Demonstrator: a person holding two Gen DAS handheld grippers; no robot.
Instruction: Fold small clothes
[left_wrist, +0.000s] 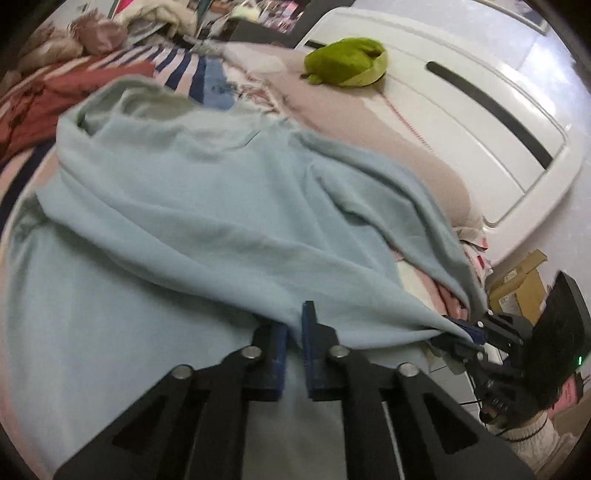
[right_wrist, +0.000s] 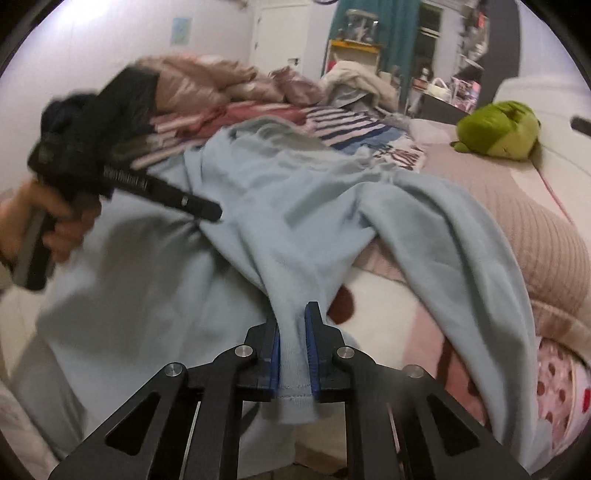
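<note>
A light blue sweatshirt (left_wrist: 192, 206) lies spread over the bed, its neck at the far end. My left gripper (left_wrist: 294, 328) is shut on its near hem and lifts the cloth a little. My right gripper (right_wrist: 292, 332) is shut on the hem further right, with the stitched edge hanging between its blue pads. The same sweatshirt (right_wrist: 303, 206) fills the right wrist view, one sleeve draped to the right. The right gripper (left_wrist: 469, 338) also shows at the right of the left wrist view, and the left gripper (right_wrist: 207, 212) at the left of the right wrist view.
A green plush toy (left_wrist: 347, 62) sits at the far end of the bed by the white bed frame (left_wrist: 480, 122). Piled clothes and striped bedding (left_wrist: 177, 62) lie behind the sweatshirt. A pink knitted blanket (right_wrist: 517, 236) lies to the right. A cardboard box (left_wrist: 517, 284) is on the floor.
</note>
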